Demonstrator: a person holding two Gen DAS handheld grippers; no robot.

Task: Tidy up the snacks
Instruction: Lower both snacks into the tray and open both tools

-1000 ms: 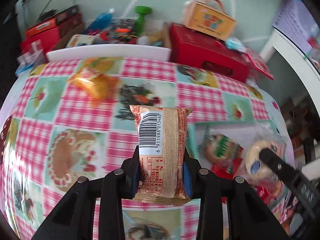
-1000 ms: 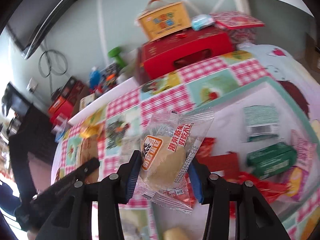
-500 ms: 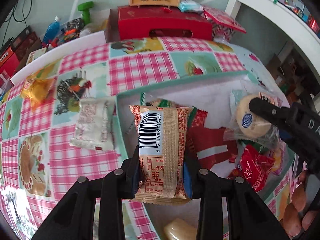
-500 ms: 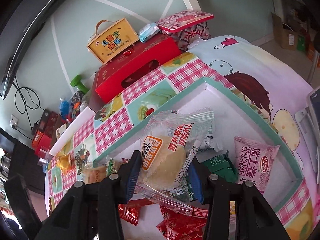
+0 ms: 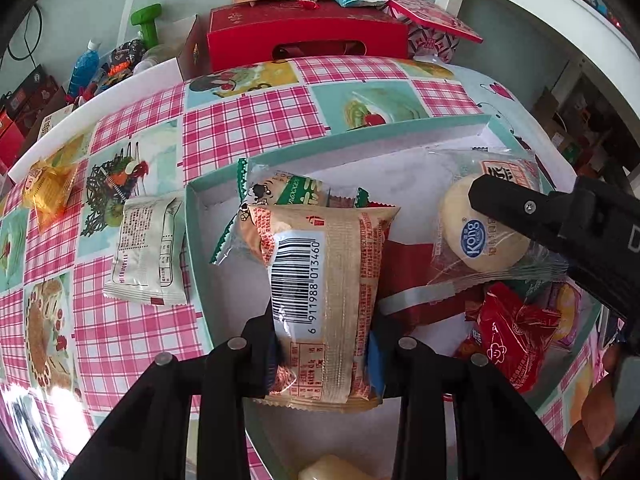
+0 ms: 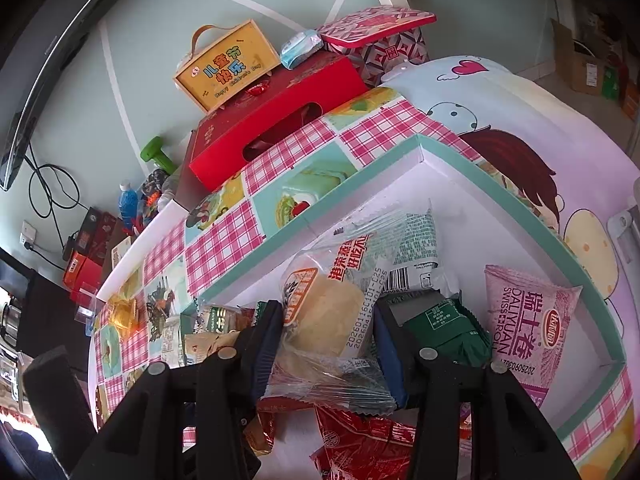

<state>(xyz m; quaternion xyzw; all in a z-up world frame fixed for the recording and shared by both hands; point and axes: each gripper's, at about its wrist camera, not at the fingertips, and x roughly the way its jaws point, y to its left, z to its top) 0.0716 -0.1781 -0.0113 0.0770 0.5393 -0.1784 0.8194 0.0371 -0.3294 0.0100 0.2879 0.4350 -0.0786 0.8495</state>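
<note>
My left gripper is shut on a tan snack packet with a barcode, held over the teal-rimmed white box. My right gripper is shut on a clear-wrapped round bun, held above the same box; the bun also shows in the left wrist view. The box holds several snacks: a green packet, a pink roll packet, red packets.
A white packet and an orange packet lie on the checked tablecloth left of the box. A red gift box and a yellow carry box stand at the table's far edge. A white shelf stands at the right.
Both grippers have moved right from the open tablecloth to over the box, each keeping its snack. The right gripper has come lower into the box.
</note>
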